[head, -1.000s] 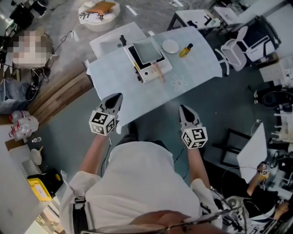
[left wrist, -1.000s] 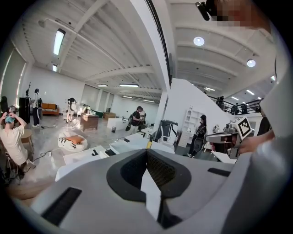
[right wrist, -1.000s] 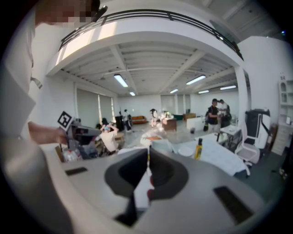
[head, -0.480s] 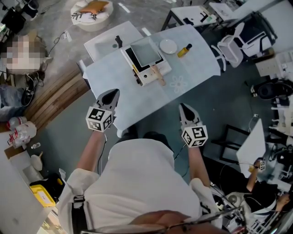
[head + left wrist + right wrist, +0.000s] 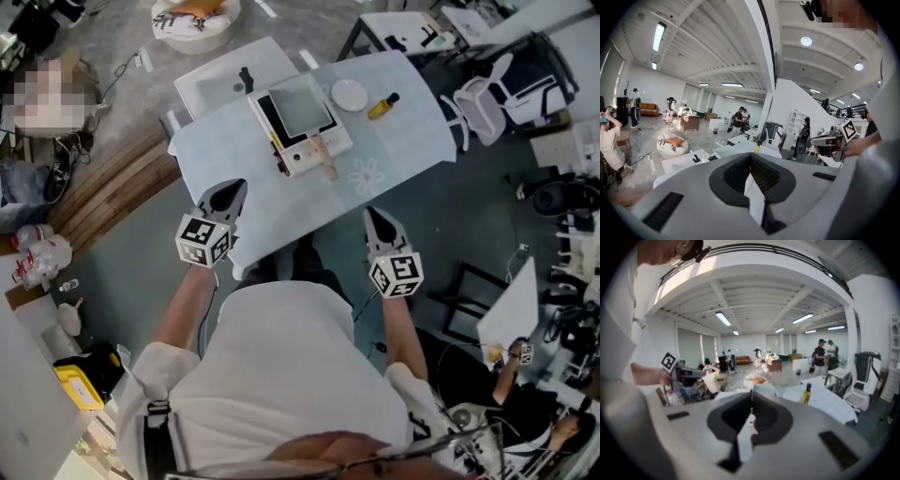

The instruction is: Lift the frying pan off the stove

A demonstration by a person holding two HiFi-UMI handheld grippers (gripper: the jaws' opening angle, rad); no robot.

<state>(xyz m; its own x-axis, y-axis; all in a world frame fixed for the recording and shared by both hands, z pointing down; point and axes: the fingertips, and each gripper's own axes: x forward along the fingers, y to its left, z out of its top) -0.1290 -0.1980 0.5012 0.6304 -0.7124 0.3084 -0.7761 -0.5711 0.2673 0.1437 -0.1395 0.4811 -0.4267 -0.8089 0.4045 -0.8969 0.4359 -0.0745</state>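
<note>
Pale blue cloth covers the table (image 5: 403, 141), and on it sits the white stove (image 5: 314, 155) with the frying pan (image 5: 300, 103) on top. The pan is square and grey, its wooden handle (image 5: 324, 155) pointing back toward the person.

The left gripper (image 5: 234, 190) shows over the cloth's near-left edge. The right gripper (image 5: 373, 217) hangs just off the near edge, further right. Both are well short of the pan, which lies ahead of them and roughly between their lines, with nothing touching it.

In the left gripper view the jaws are clenched, tips pressed together, nothing pinched between them. It's the same in the right gripper view: jaws clamped tight and empty.

A white plate (image 5: 349, 95) and a yellow bottle (image 5: 382, 104) stand just beside the stove, on its far-right side.
</note>
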